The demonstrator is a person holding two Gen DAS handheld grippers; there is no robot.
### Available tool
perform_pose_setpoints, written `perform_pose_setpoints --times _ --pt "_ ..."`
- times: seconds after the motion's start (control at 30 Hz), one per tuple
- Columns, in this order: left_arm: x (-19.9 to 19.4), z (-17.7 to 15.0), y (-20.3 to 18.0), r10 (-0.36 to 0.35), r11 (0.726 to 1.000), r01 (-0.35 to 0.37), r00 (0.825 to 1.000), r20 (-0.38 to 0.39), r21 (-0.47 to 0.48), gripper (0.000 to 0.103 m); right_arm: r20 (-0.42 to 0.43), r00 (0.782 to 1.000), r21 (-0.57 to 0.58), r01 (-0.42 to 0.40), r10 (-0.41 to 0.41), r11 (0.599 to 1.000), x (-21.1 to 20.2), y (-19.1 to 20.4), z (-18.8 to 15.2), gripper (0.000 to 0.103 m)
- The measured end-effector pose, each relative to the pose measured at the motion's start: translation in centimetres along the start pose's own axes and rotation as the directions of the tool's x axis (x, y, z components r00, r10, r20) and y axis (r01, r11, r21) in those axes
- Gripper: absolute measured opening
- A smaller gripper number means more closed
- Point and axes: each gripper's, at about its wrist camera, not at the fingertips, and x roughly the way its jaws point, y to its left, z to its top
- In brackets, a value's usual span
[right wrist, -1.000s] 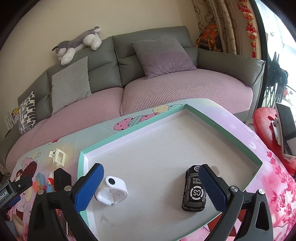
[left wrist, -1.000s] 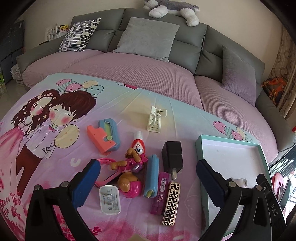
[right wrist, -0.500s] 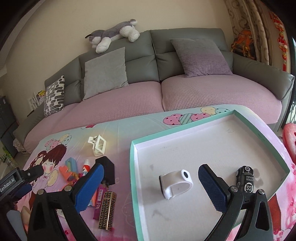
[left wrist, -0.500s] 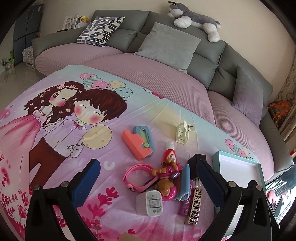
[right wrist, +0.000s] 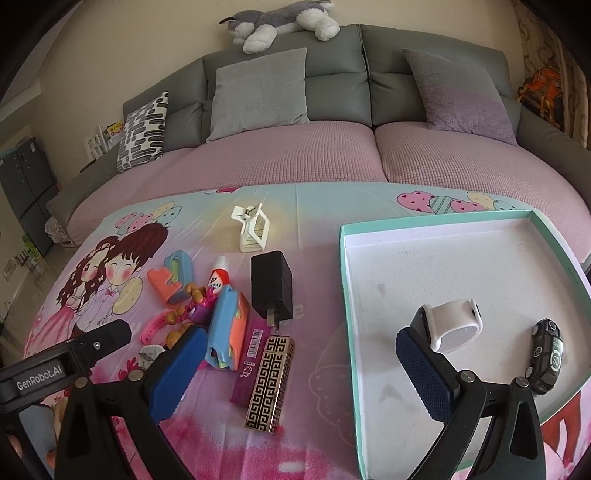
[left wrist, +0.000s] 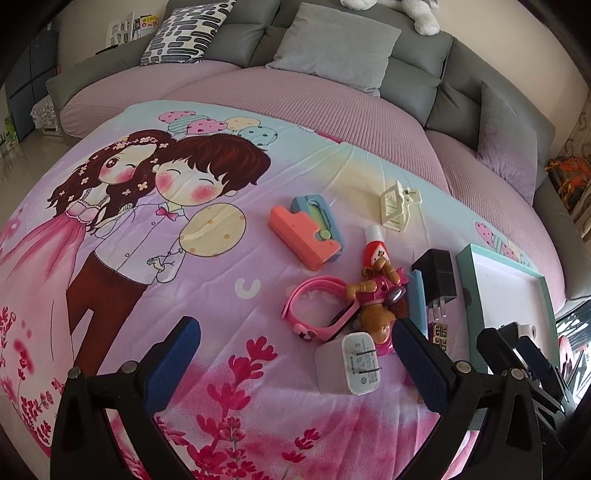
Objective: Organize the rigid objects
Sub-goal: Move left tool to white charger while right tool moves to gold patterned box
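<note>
Small rigid objects lie in a heap on the cartoon-print cloth: a black charger (right wrist: 271, 286), a gold-patterned box (right wrist: 269, 384), a magenta tube (right wrist: 249, 360), a blue and orange case (right wrist: 225, 328), a white charger (left wrist: 349, 363), a pink band (left wrist: 314, 310), a brown toy figure (left wrist: 375, 299), an orange and blue toy (left wrist: 306, 230) and a cream hair claw (right wrist: 251, 227). The teal-rimmed tray (right wrist: 345, 295) holds a white watch (right wrist: 454, 325) and a black toy car (right wrist: 546, 354). My left gripper (left wrist: 295, 365) is open and empty, left of the heap. My right gripper (right wrist: 299, 373) is open and empty over the gold box.
A grey sofa with pink seat covers (right wrist: 295, 158) and cushions curves behind the table. A plush dog (right wrist: 280, 20) lies on its back. The table's near edge is hidden under my grippers.
Both grippers have swung left. The right one left the tray and now faces the heap; the left one now sees more of the cloth's left side. Both stayed open.
</note>
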Motion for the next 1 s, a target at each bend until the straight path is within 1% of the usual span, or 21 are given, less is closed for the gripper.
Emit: perform_pose_setpoints --times 0.1,0.27,0.4,0.47,0.57,0.63,0.7,0.77,0.83,0.87,0.93,0.97,1.0 --pt "0.9 -0.4 -0.2 0.001 1.000 -0.001 0.999 -0.048 0.010 0.103 -0.030 1.000 0.013 0.009 -0.008 1.000 0.1 -0.4 -0.3 0.103" --pt "1.3 -0.6 -0.6 -0.005 1.000 0.007 0.997 -0.081 0.026 0.103 -0.063 0.998 0.017 0.025 -0.024 1.000 0.1 -0.6 -0.5 0.103" --pt "1.9 -0.8 -1.3 -0.038 0.998 0.043 0.993 -0.116 0.039 0.103 -0.066 0.996 0.030 0.059 -0.057 0.998 -0.1 -1.3 -0.5 0.103" --pt "2.3 -1.1 -1.7 -0.037 0.997 0.044 0.991 -0.131 0.056 0.103 -0.068 0.995 0.051 0.074 -0.070 0.996 -0.2 -2.0 -0.5 0.103" --pt "3.0 -1.4 -2.1 -0.017 0.997 0.028 0.989 -0.149 0.073 0.103 -0.075 0.993 0.079 0.093 -0.088 0.992 -0.2 -2.9 -0.6 0.103" --pt "3.6 -1.6 -2.2 -0.005 0.997 0.018 0.987 -0.162 0.078 0.103 -0.077 0.994 0.094 0.090 -0.083 0.991 -0.2 -3.1 -0.6 0.103" --pt "4.2 -1.8 -2.3 0.038 0.995 -0.022 0.984 -0.174 0.094 0.103 -0.076 0.995 0.094 0.078 -0.071 0.993 -0.2 -3.0 -0.6 0.103" --pt "4.3 -1.7 -2.1 0.088 0.991 -0.070 0.983 -0.161 0.113 0.103 -0.076 0.995 0.073 0.062 -0.057 0.995 -0.2 -2.5 -0.6 0.103" --pt "4.1 -1.5 -1.7 0.106 0.990 -0.091 0.985 -0.139 0.107 0.103 -0.079 0.996 0.048 0.047 -0.043 0.998 -0.1 -1.8 -0.7 0.103" --pt "3.9 -1.4 -1.5 0.108 0.990 -0.095 0.985 -0.132 0.101 0.103 -0.081 0.996 0.036 0.036 -0.033 0.999 0.0 -1.4 -0.7 0.101" --pt "3.7 -1.3 -1.4 0.109 0.991 -0.097 0.986 -0.124 0.095 0.102 -0.083 0.996 0.011 0.011 -0.010 1.000 0.1 -0.6 -0.8 0.095" --pt "3.7 -1.3 -1.4 0.108 0.990 -0.097 0.986 -0.123 0.098 0.102 -0.084 0.996 -0.001 0.002 -0.002 1.000 0.1 -0.3 -0.8 0.094" --pt "3.7 -1.3 -1.5 0.106 0.990 -0.093 0.987 -0.123 0.104 0.100 -0.087 0.996 -0.013 -0.006 0.005 1.000 0.2 0.1 -0.9 0.090"
